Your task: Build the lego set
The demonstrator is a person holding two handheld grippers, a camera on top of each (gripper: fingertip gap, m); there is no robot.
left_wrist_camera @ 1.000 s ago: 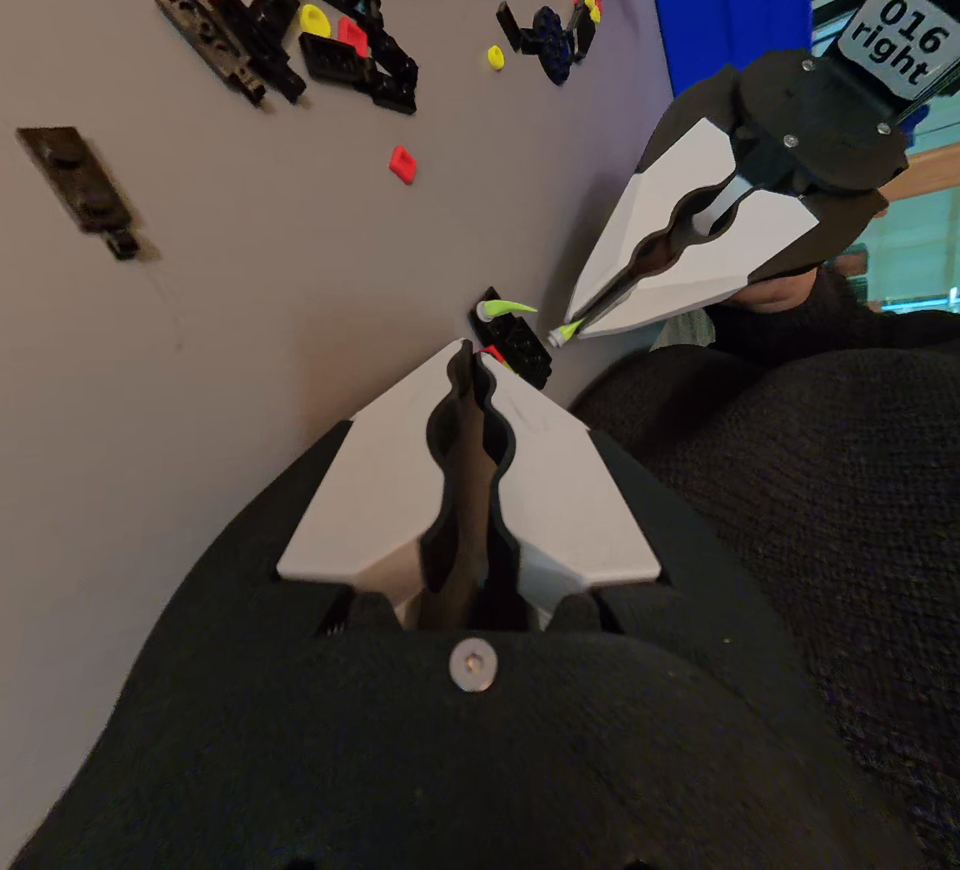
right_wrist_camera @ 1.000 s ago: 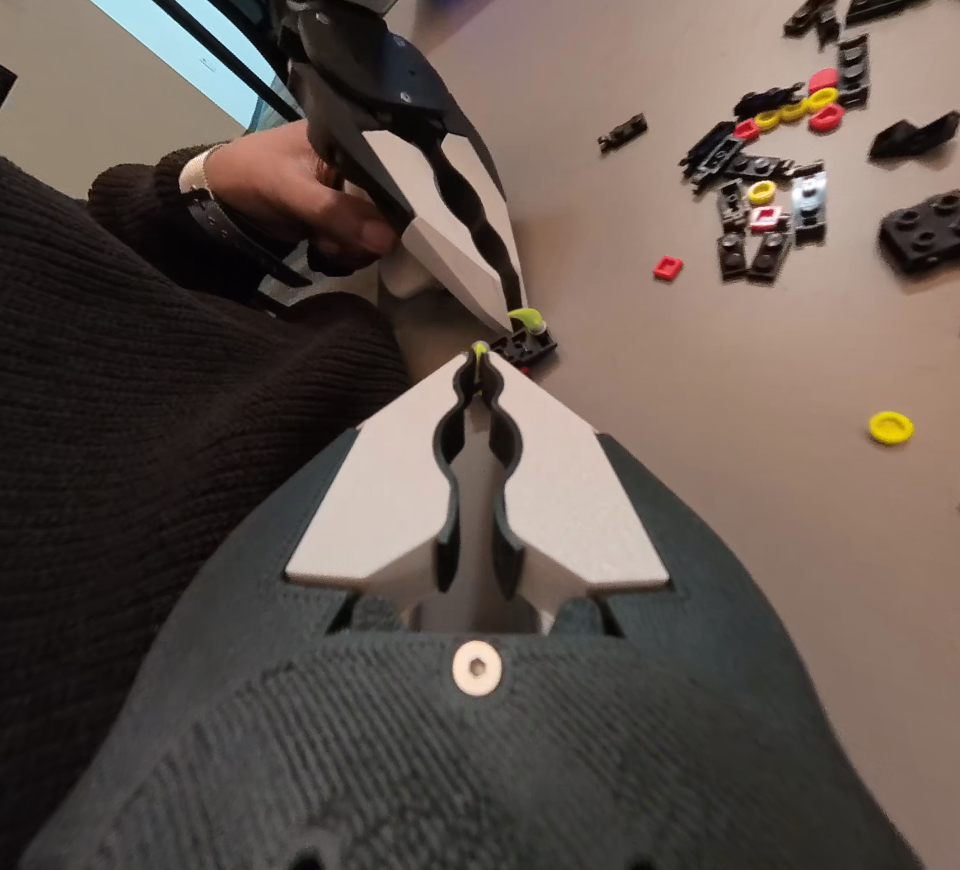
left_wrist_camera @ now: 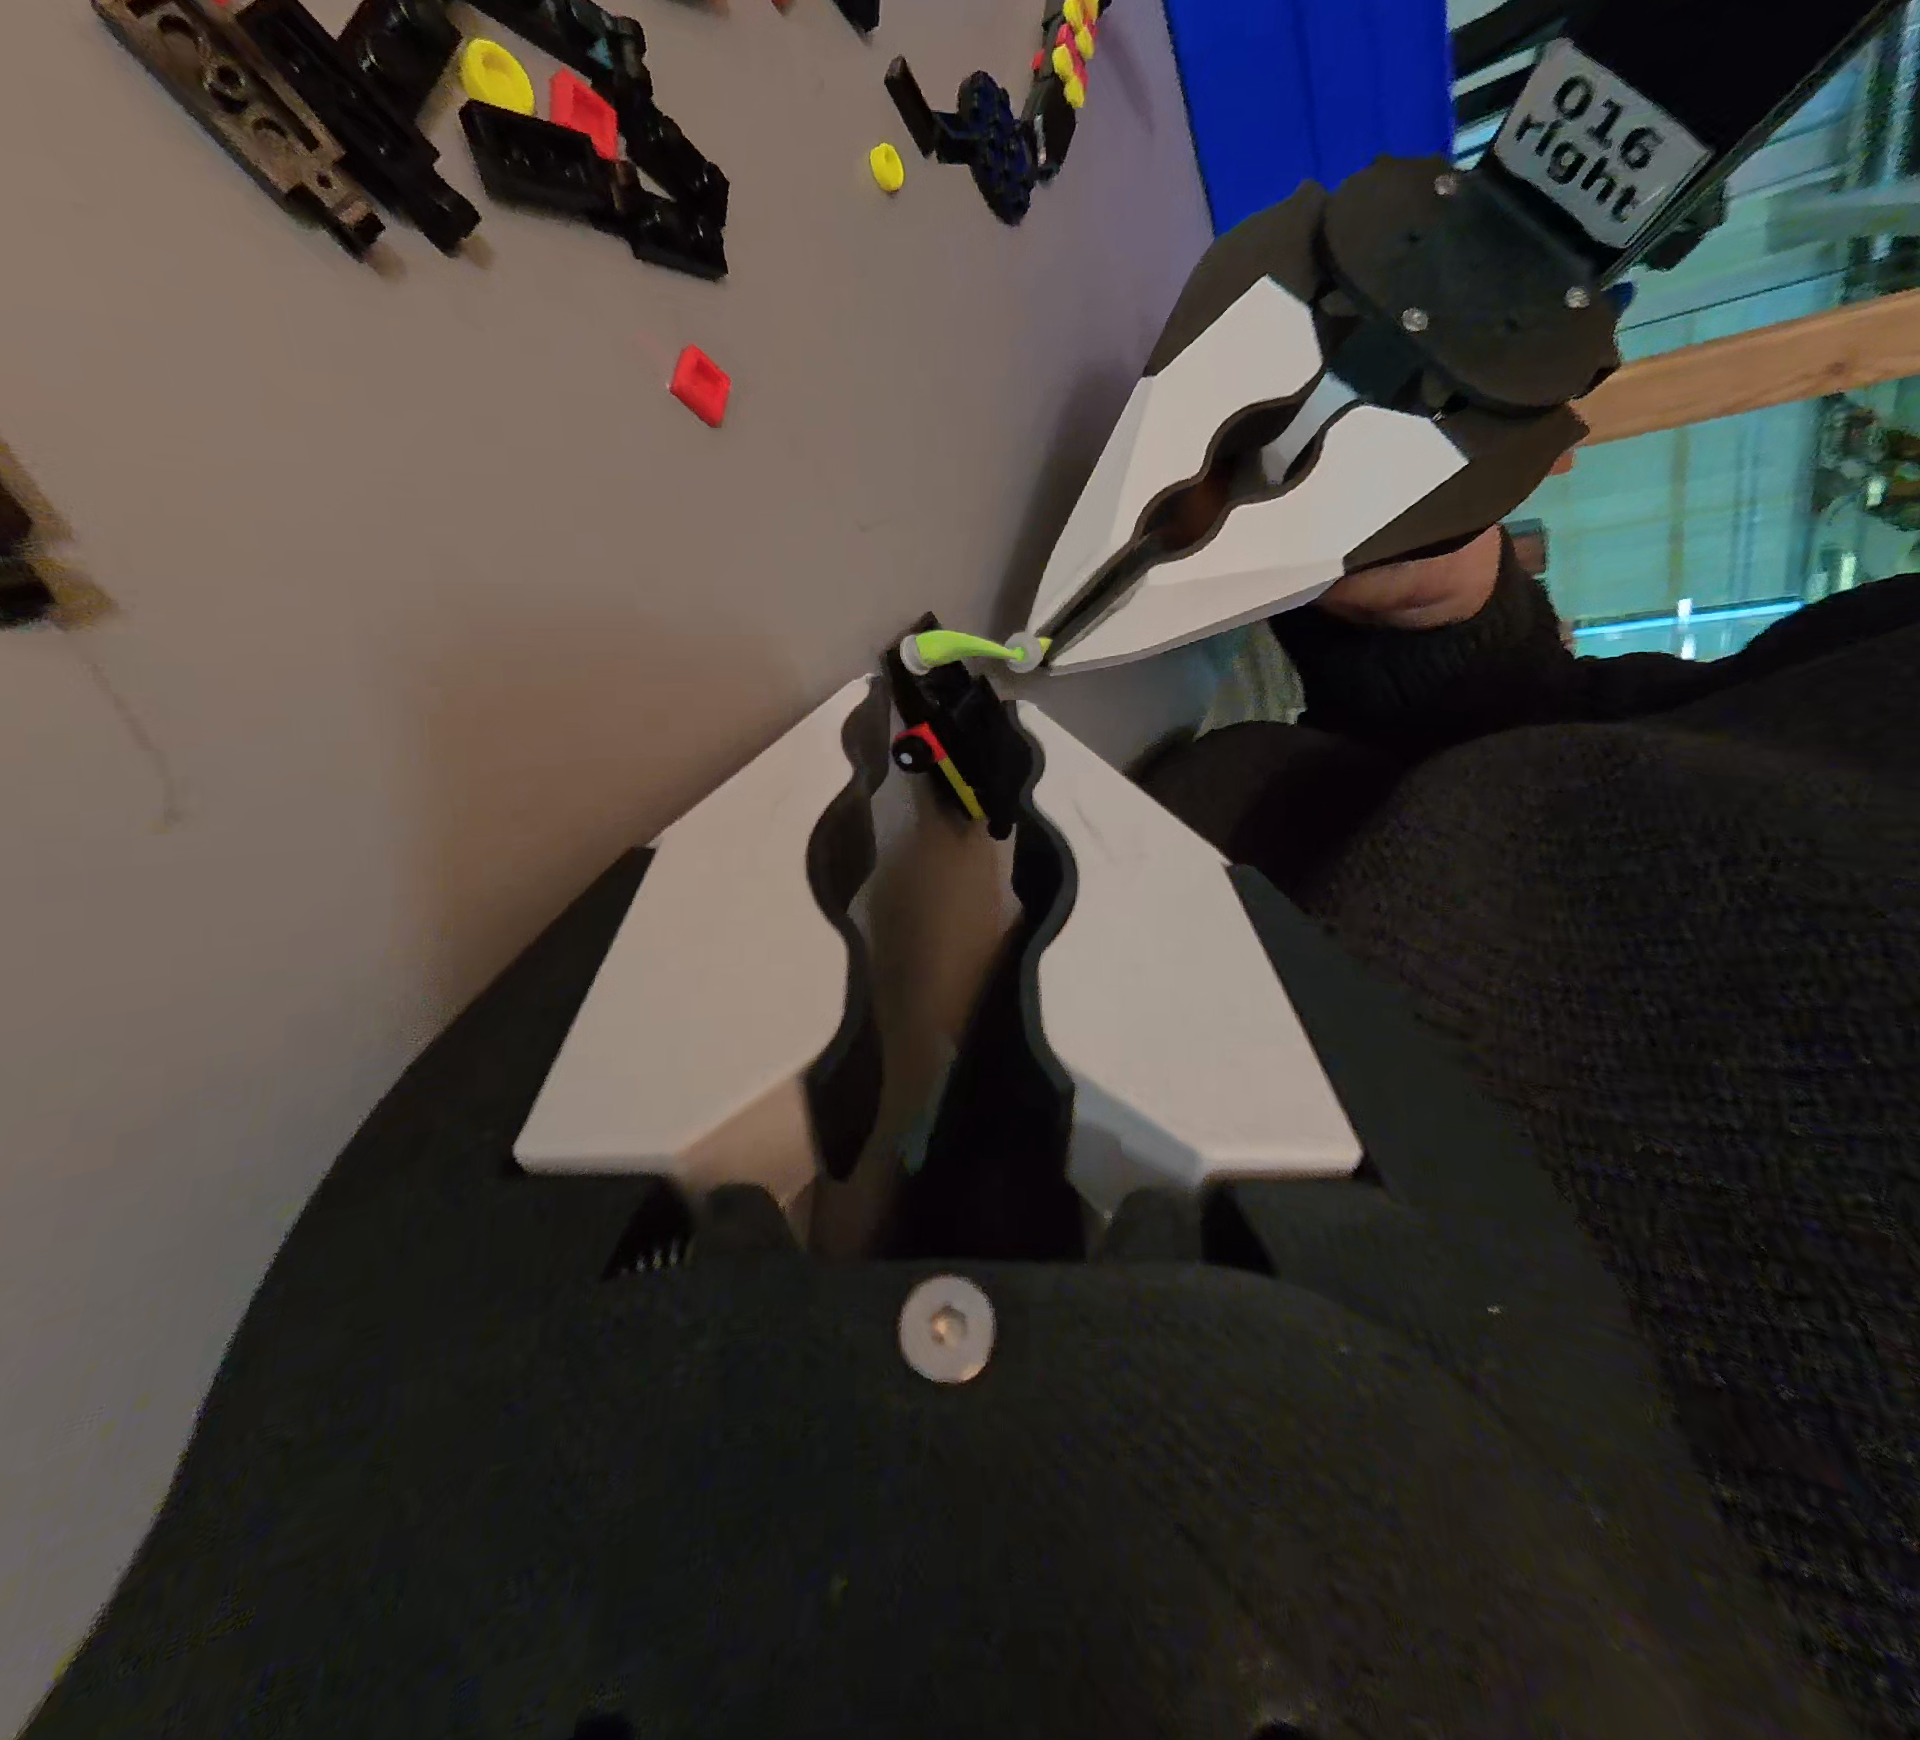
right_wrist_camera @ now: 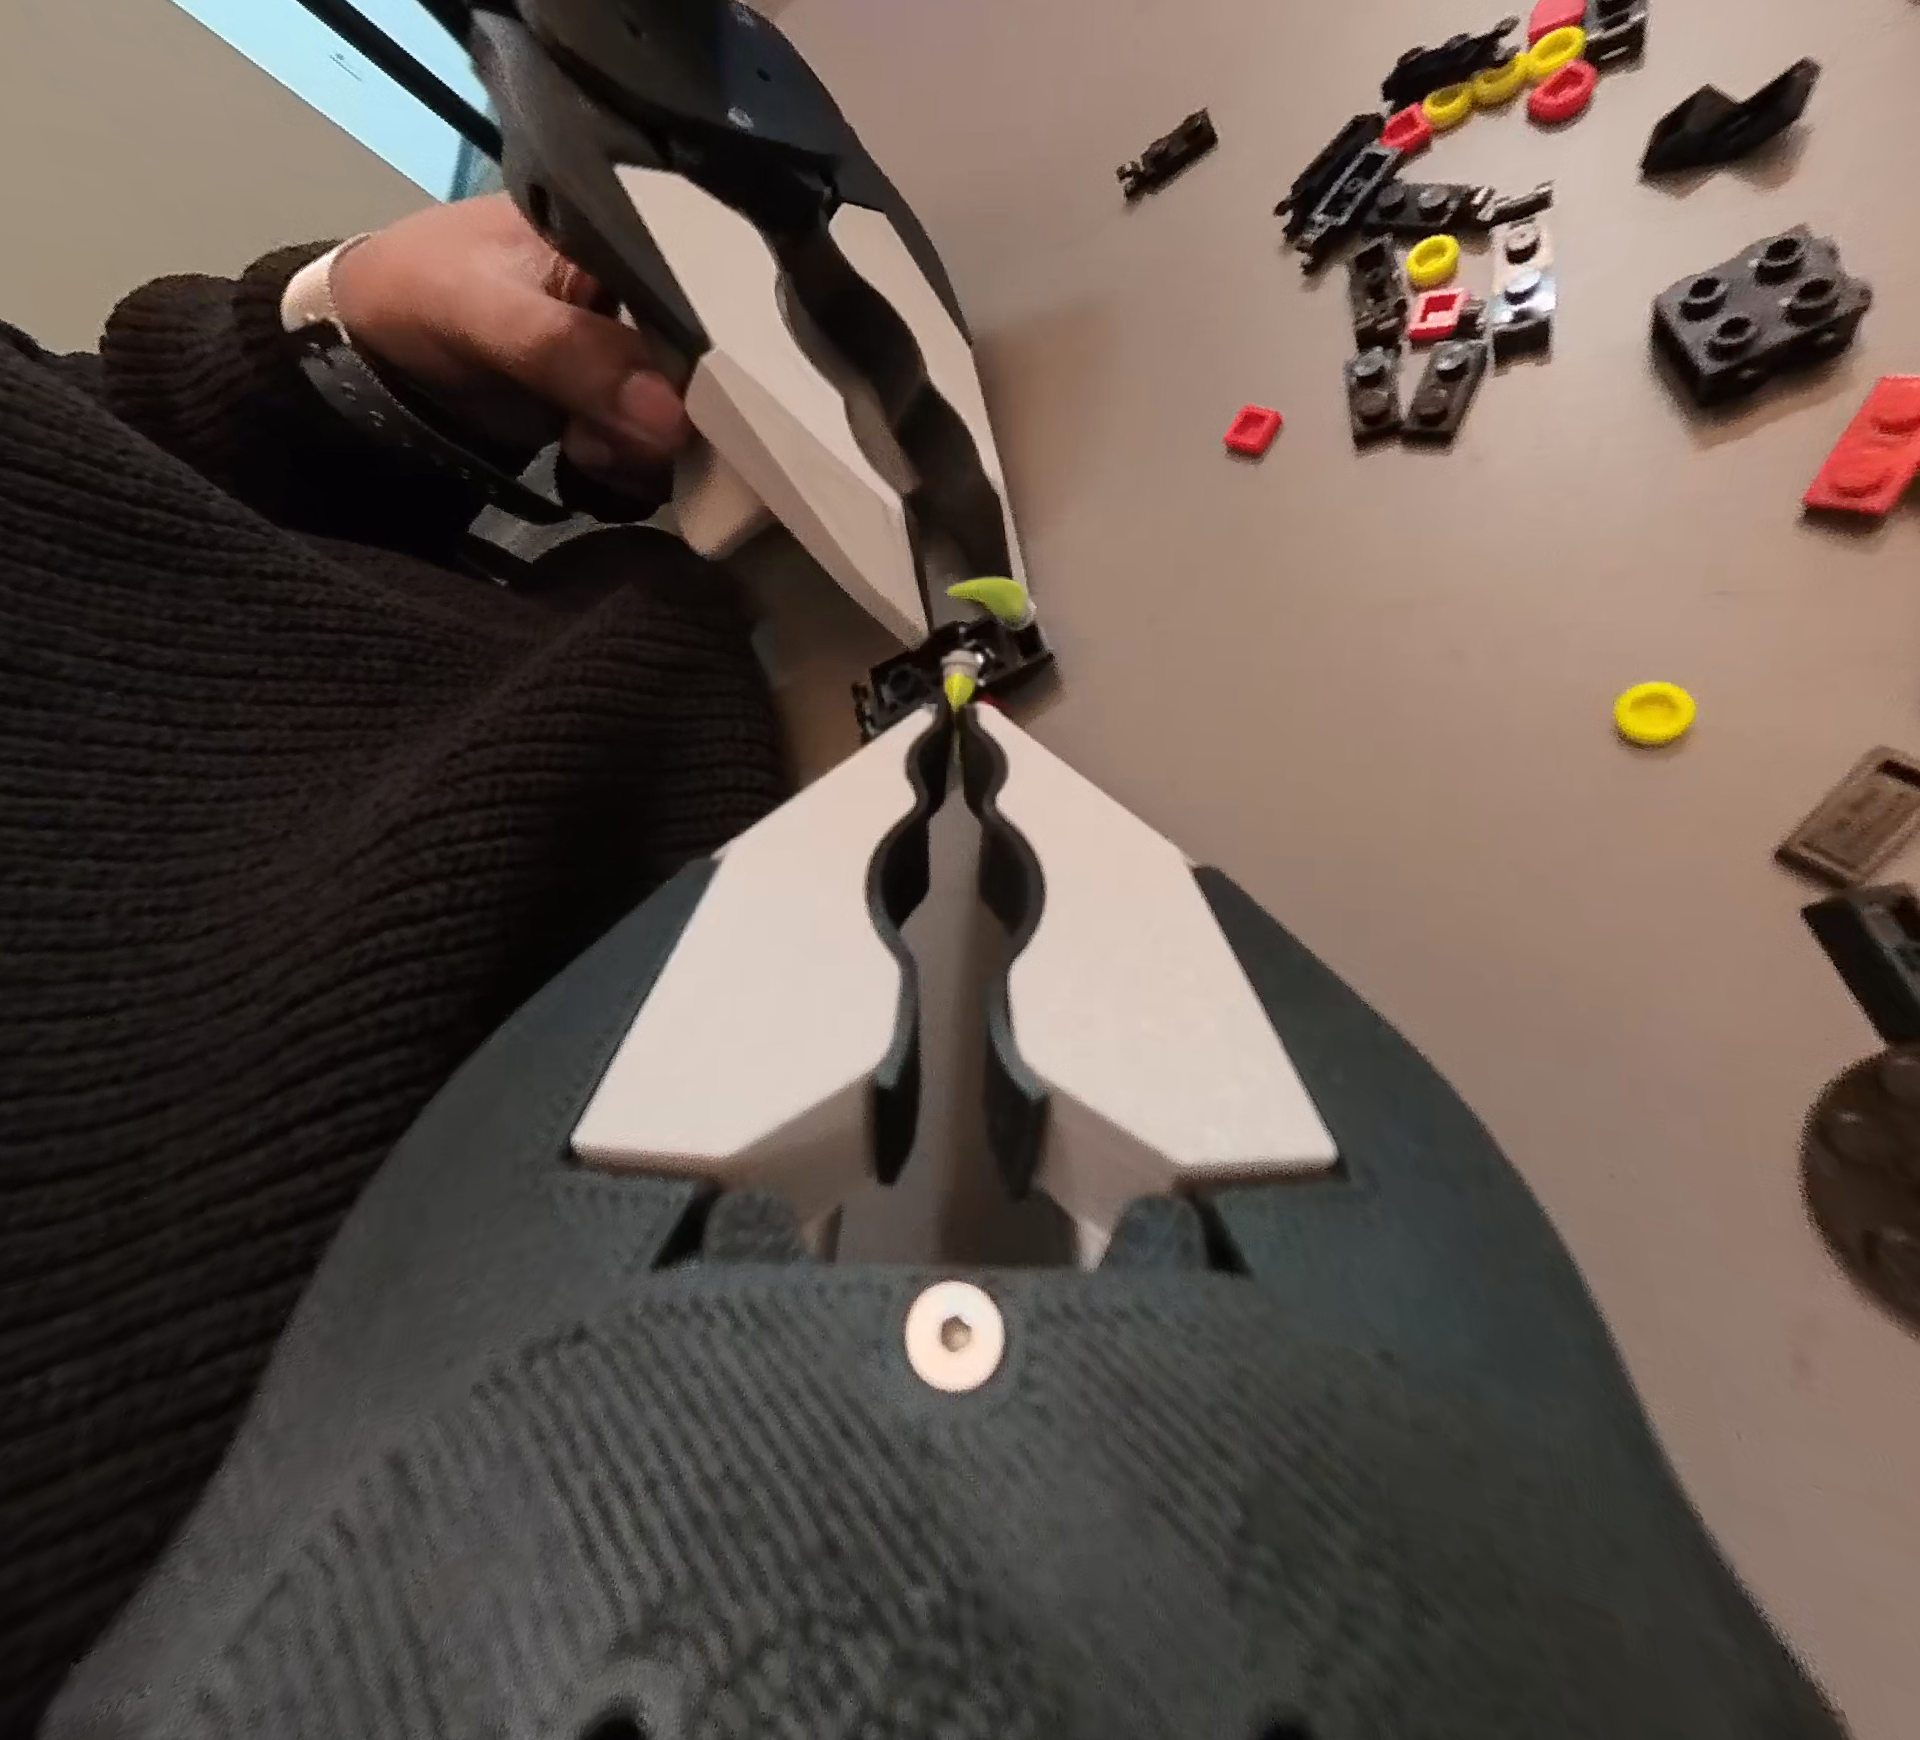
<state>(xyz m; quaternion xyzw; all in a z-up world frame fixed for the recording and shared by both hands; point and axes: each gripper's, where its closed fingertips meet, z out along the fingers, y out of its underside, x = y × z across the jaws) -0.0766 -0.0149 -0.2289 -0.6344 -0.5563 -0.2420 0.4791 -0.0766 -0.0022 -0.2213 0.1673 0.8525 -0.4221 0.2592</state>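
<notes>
My left gripper (left_wrist_camera: 940, 703) clamps a small black lego assembly (left_wrist_camera: 961, 734) at its fingertips, just above the grey table (left_wrist_camera: 436, 599); a lime claw piece (left_wrist_camera: 951, 648) already sits on top. My right gripper (right_wrist_camera: 957, 722), pinched nearly closed, holds a second lime claw (right_wrist_camera: 958, 680) by its tip, its base touching the assembly's studs. Beyond, loose black, red and yellow lego pieces (right_wrist_camera: 1455, 236) lie scattered, with a lone yellow ring (right_wrist_camera: 1654, 711) and a small red tile (left_wrist_camera: 699, 383) nearer.
</notes>
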